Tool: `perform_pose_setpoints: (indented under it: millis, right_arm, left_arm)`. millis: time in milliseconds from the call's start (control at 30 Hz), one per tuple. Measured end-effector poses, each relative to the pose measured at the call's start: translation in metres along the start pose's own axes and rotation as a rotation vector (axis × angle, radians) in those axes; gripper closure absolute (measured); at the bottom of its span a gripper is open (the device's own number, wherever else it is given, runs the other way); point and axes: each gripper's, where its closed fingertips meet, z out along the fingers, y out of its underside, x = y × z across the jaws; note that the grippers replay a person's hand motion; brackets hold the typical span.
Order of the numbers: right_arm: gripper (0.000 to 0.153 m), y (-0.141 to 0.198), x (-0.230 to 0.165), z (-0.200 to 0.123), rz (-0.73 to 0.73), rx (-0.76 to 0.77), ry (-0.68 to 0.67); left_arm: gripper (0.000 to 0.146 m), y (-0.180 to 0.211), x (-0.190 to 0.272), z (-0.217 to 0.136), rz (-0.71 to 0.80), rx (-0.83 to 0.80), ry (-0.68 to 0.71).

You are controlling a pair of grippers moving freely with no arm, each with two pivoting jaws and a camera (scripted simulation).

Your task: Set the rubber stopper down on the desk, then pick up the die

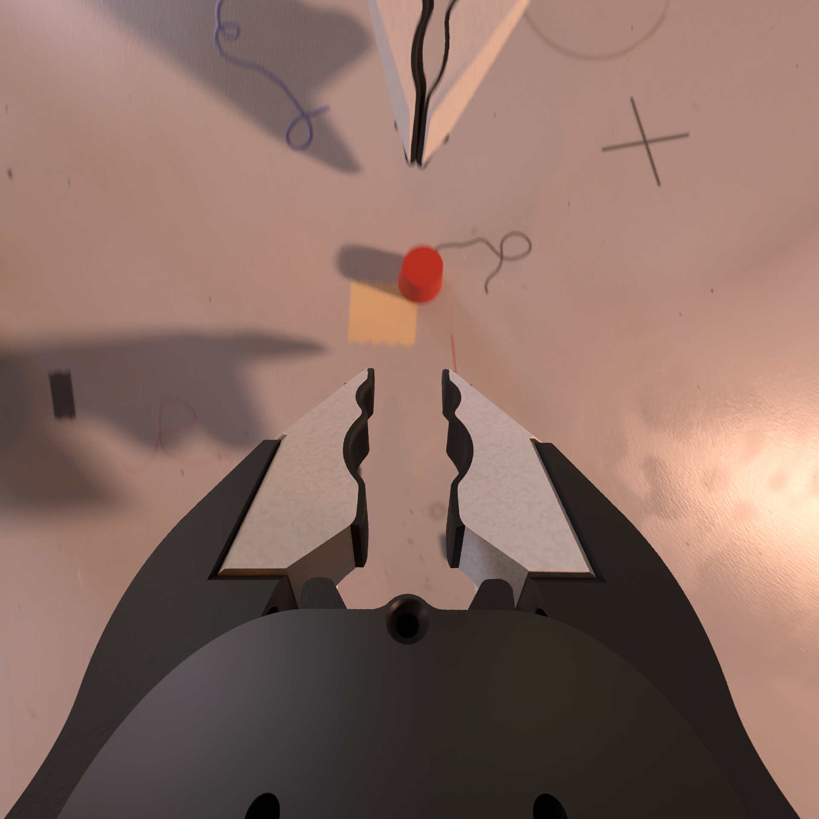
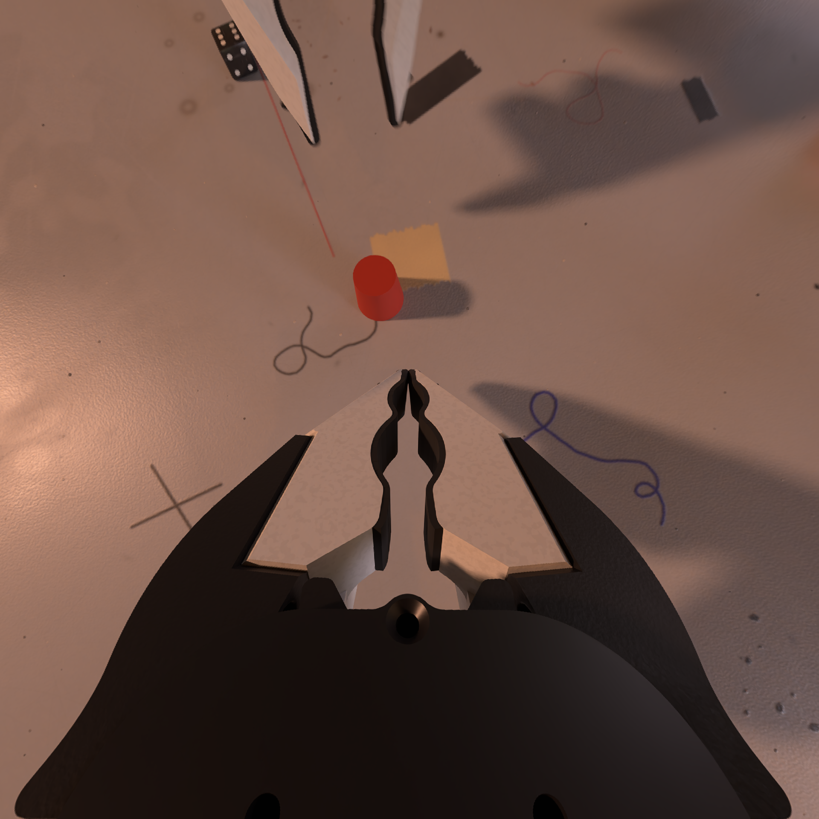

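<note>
While my left gripper (image 1: 408, 372) hangs parted and empty, my right gripper (image 2: 407, 371) is closed on nothing; the red rubber stopper (image 2: 377, 287) stands on the desk (image 2: 133, 266), and the die (image 2: 235, 52) is half hidden behind a finger.

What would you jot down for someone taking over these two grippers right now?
Left gripper: open, empty, above the desk.
Right gripper: shut, holding nothing.
Rubber stopper: red, standing on the desk between both grippers, at the corner of a yellow paper scrap.
Die: black, on the desk beside the left gripper, partly hidden behind its finger.
Done: stopper set down.
Left: pick up the die; the left gripper looks nearer.
</note>
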Motion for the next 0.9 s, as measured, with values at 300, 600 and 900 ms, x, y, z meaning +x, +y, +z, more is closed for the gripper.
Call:
perform_pose_setpoints:
  millis: [300,600,900]
  right_arm:
    - [0.153,-0.002,0.000,-0.003,-0.023,0.006,0.024]
    - [0.153,-0.002,0.001,-0.002,-0.022,0.005,0.021]
    - [0.153,-0.009,0.001,-0.008,-0.001,0.056,0.014]
  left_arm:
    - [0.110,0.092,0.045,-0.019,-0.175,-0.182,0.014]
    - [0.122,0.112,0.054,-0.018,-0.183,-0.157,-0.015]
    - [0.130,0.090,0.040,-0.020,-0.121,-0.016,-0.082]
